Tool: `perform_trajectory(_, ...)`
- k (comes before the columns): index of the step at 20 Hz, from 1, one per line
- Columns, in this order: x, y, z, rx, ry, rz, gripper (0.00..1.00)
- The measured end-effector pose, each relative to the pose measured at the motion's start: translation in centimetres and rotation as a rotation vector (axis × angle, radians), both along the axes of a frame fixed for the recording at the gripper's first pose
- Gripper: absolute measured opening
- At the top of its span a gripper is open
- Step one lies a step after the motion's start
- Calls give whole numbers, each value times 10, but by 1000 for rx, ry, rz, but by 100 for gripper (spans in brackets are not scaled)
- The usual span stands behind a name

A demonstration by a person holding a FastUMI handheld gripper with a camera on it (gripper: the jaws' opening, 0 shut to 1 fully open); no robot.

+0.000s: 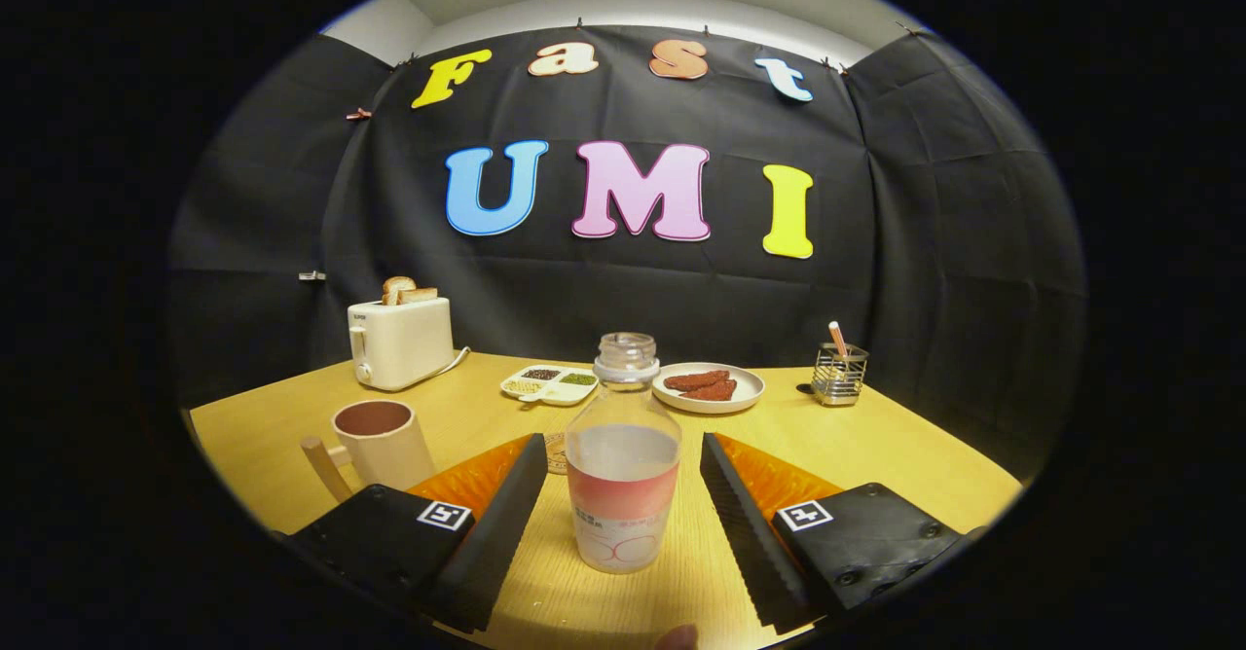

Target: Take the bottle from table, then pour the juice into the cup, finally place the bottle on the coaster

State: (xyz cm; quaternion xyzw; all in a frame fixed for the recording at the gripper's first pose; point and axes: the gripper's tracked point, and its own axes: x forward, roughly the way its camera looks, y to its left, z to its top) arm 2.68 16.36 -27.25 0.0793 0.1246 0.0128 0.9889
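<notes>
Gripper view looks across a wooden desk (876, 455) with the gripper (623, 523) low over its near edge, fingers spread wide on either side of the bottle (623, 480) and touching nothing. The bottle stands upright between them, near the desk's front edge, uncapped, holding pale juice to roughly shoulder height with a printed sleeve around its lower half.

It looks like thin clear plastic: light, a little springy, and likely slick on the bare upper wall. A hard squeeze could buckle it and push juice out of the open neck, so the sleeved lower body, about where the fingers now stand, seems the better place to grip, firmly but not tightly.

The cup (382, 441) sits toward the desk's left edge, beyond the left finger, its handle pointing left. A round, pale thing showing between the bottle and the left finger may be the coaster (556, 452); most of it is hidden, so that is uncertain. The bottle's base is cut by no finger, but its label is too small to read.
</notes>
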Motion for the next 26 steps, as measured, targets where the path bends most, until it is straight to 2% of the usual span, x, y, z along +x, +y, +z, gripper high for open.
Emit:
perform_trajectory(3, 11, 3, -14, -30, 1, -5, 96)
perform_trajectory(4, 13, 2, -18, -29, 5, -10, 85)
perform_trajectory(5, 14, 2, -22, -19, 18, -16, 81)
perform_trajectory(9, 22, 3, -26, -1, 59, -17, 78)
perform_trajectory(12, 26, -1, -10, -35, 72, -14, 74)
perform_trajectory(16, 36, -4, 21, -194, 77, 39, 71)
perform_trajectory(21, 51, -9, 61, -425, 98, 61, 71)
perform_trajectory(26, 66, 8, 98, -666, 48, 114, 71)
